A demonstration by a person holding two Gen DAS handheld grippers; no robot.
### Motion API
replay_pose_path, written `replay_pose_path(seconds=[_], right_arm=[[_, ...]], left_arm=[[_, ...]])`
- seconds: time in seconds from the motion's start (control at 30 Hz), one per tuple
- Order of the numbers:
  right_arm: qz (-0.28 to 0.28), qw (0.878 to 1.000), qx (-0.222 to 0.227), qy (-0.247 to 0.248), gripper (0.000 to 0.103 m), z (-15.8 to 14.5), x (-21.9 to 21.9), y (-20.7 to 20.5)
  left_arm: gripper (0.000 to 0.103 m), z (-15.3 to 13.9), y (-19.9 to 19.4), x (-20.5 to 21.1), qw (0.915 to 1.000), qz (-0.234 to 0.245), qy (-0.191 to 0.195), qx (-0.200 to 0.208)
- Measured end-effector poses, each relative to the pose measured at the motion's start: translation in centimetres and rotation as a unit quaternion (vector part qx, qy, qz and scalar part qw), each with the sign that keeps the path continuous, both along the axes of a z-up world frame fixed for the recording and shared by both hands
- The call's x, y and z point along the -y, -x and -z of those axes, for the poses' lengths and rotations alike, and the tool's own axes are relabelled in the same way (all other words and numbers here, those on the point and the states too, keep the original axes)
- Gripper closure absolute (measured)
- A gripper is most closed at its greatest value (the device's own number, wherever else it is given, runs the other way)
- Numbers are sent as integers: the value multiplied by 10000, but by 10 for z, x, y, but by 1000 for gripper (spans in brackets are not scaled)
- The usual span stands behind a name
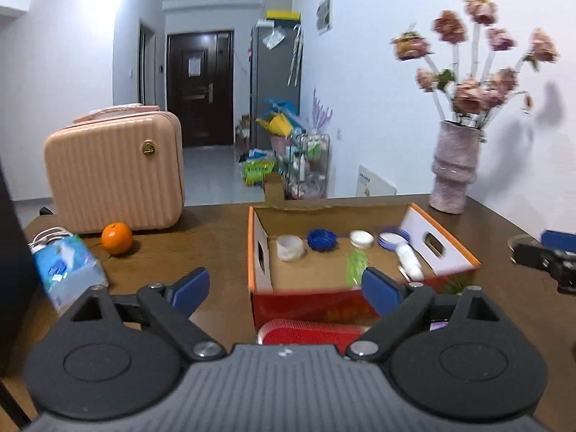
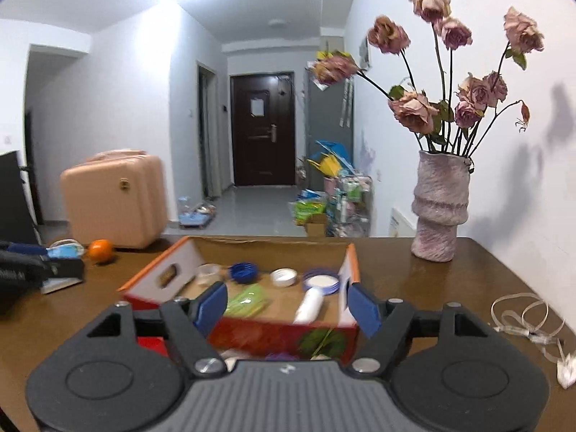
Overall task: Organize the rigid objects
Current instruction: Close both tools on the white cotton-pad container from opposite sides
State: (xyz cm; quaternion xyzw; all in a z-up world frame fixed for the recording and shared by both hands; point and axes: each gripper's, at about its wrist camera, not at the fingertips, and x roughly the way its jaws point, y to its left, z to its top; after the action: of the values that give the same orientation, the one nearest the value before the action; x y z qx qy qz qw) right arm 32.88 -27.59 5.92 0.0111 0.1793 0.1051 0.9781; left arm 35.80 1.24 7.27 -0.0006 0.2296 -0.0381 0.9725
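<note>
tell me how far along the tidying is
Done: the cardboard box already holds a blue lid, white cap and white bottle. In hand: nothing; the left gripper and right gripper are both open. Left: the orange sits outside on the table.

Left gripper (image 1: 286,288) and right gripper (image 2: 288,306) — both gaping, empty.

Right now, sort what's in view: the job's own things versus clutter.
Job:
- orange-edged cardboard box
- blue ridged cap
- white round lid
- white plastic bottle

Lying about:
- orange fruit
- pink ribbed suitcase
- pink textured vase of dried roses
- blue tissue pack
</note>
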Motion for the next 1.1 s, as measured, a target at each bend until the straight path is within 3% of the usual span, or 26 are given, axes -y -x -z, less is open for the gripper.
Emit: replay_pose_path(seconds=[0.23, 0.33, 0.47, 0.67, 0.87, 0.97, 1.1], right_arm=[[8, 9995, 316, -36, 19, 29, -6, 101], [-129, 9991, 212, -348, 11, 54, -5, 139], [-202, 9988, -143, -418, 11, 76, -9, 157], [-147, 9984, -363, -397, 12, 87, -13, 164], [-132, 9979, -514, -360, 15, 93, -15, 144], [-155, 9968, -688, -364, 19, 98, -16, 128], [-145, 9950, -937, -313, 32, 99, -15, 96]], left_arm=[[3, 33, 118, 12, 9990, 155, 100, 401], [3, 54, 159, 17, 9994, -31, 224, 277], [3, 81, 190, 32, 9995, 194, 179, -198], [3, 86, 197, 41, 9992, 325, 97, -222], [6, 95, 187, 44, 9985, 399, 39, -366], [15, 98, 176, 46, 9977, 502, 92, -440], [39, 102, 150, 50, 9967, 597, 78, -554]])
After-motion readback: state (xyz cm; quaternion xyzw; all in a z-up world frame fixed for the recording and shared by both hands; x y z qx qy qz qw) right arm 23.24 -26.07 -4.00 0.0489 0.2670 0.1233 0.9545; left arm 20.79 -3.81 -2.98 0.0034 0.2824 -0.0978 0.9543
